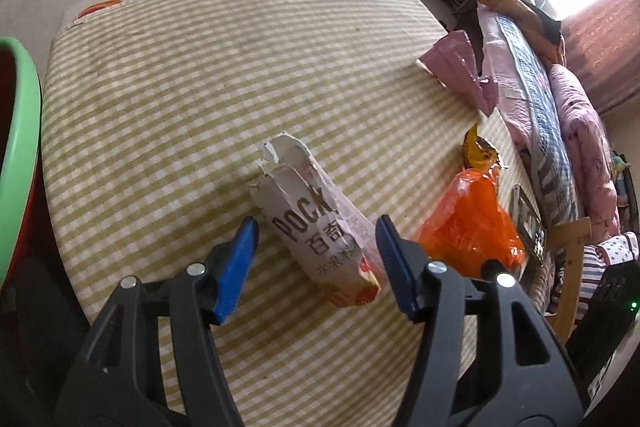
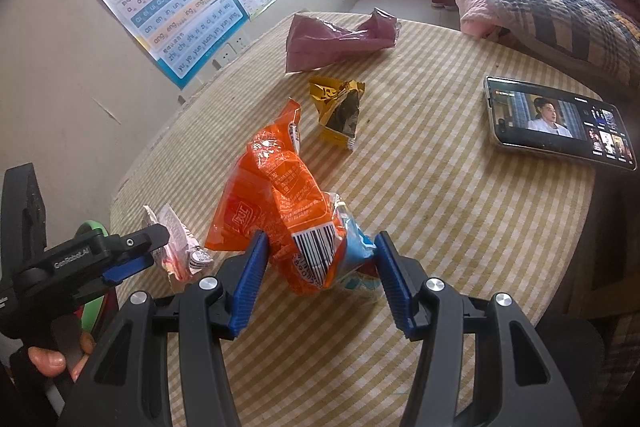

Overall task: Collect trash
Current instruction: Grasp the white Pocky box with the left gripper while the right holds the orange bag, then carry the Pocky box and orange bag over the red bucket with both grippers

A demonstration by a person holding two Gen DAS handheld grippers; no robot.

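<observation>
Your left gripper [image 1: 316, 227], fingers wide, straddles Pocky wrapper [image 1: 316, 223] on table [image 1: 160, 107]; its long axis runs along fingers. Right gripper [image 2: 320, 247], equally wide, brackets orange bag [image 2: 276, 203].

Left gripper [image 1: 316, 263]: black frame with blue ribbed finger pads, jaws wide apart, pointing toward 12 o'clock, tilted down.
Right gripper [image 2: 320, 275]: same black and blue build, jaws spread wide, aimed toward 12 o'clock.
Left hand [image 2: 54, 357]: at 8 o'clock in the right wrist view, fingers around the handle.
</observation>
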